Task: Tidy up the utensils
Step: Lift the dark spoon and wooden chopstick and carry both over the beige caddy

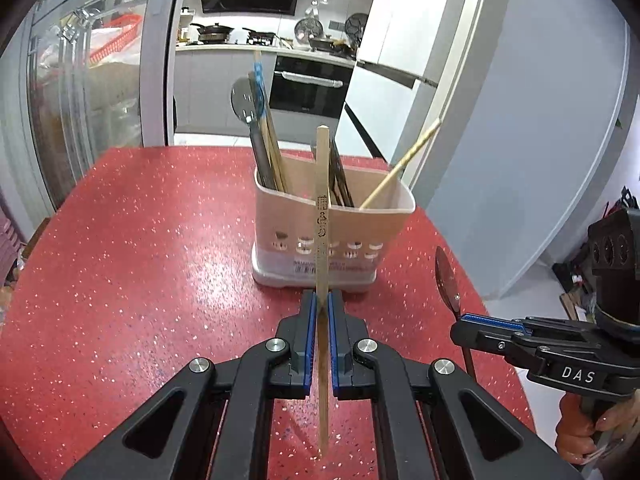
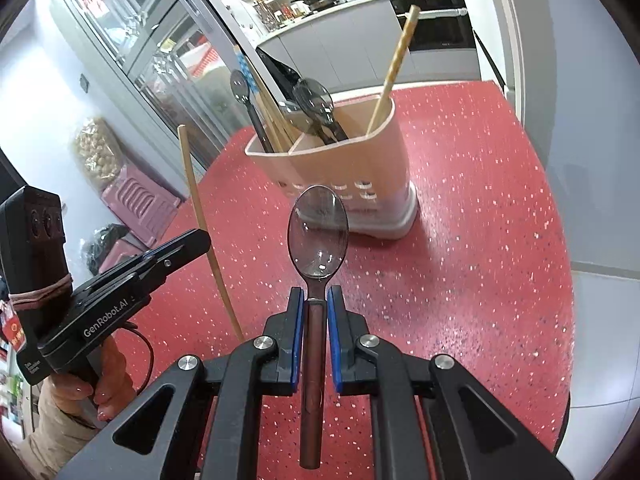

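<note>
A beige utensil holder (image 1: 332,232) stands on the red speckled table (image 1: 140,260) and holds several chopsticks and spoons. It also shows in the right wrist view (image 2: 352,168). My left gripper (image 1: 322,304) is shut on a wooden chopstick (image 1: 322,208), held upright just in front of the holder. My right gripper (image 2: 317,300) is shut on the handle of a dark spoon (image 2: 318,232), bowl pointing toward the holder. From the left wrist view the right gripper (image 1: 480,326) is to the right with the spoon (image 1: 448,280). The left gripper (image 2: 192,240) and chopstick (image 2: 200,216) show at the left in the right wrist view.
The round table's edge (image 2: 560,320) curves at the right. Behind the holder are a glass sliding door (image 1: 100,92) and a kitchen with an oven (image 1: 308,88). A pink stool (image 2: 136,200) stands on the floor at the left.
</note>
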Available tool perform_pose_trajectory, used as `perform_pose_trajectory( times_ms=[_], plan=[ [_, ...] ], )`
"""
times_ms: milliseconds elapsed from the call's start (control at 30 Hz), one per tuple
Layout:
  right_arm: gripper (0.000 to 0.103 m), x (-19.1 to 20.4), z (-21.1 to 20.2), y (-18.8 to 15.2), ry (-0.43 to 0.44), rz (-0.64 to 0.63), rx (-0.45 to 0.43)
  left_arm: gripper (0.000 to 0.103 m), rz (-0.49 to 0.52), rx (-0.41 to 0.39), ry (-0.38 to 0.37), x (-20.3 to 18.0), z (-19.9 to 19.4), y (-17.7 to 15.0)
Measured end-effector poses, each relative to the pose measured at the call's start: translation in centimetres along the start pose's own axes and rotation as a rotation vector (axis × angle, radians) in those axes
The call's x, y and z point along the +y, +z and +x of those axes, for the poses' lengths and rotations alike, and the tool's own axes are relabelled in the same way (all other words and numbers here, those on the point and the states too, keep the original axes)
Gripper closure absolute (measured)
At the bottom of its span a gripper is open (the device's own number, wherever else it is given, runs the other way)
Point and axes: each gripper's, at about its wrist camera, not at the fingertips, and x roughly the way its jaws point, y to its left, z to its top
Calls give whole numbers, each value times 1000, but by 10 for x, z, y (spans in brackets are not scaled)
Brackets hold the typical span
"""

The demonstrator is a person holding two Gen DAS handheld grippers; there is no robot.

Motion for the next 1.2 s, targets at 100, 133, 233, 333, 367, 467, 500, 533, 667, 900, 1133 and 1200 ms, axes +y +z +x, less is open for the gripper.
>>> perform_pose_trajectory(
  times_ms=[100,133,233,333,367,467,500,533,667,900,1133,1200],
  plan=[
    [91,3,-4,7,2,-11,-18,71,-11,-26,-3,1,-8,8],
    [91,4,-4,11,4,-14,-24,71,-12,-35,-3,1,-10,11],
    [91,5,-7,21,10,-21,-39,71,-12,-59,0,3,-14,22],
    [91,6,-8,32,15,-27,-54,71,-14,-85,2,4,-19,36],
    [91,6,-9,34,14,-30,-58,71,-16,-92,2,5,-19,39],
    [91,7,-11,46,11,-41,-77,71,-24,-117,4,8,-20,55],
    [91,7,-12,51,11,-42,-84,71,-31,-127,3,9,-21,61],
    [91,7,-12,58,13,-43,-93,71,-37,-139,4,10,-21,68],
    [91,8,-13,79,17,-48,-128,71,-44,-181,11,13,-21,93],
    [91,12,-4,121,20,-66,-186,71,-31,-248,28,15,-12,135],
    [91,13,19,152,2,-97,-244,71,-57,-270,52,22,16,157],
    [91,12,27,160,-8,-100,-264,71,-66,-278,60,24,24,160]
  ],
)
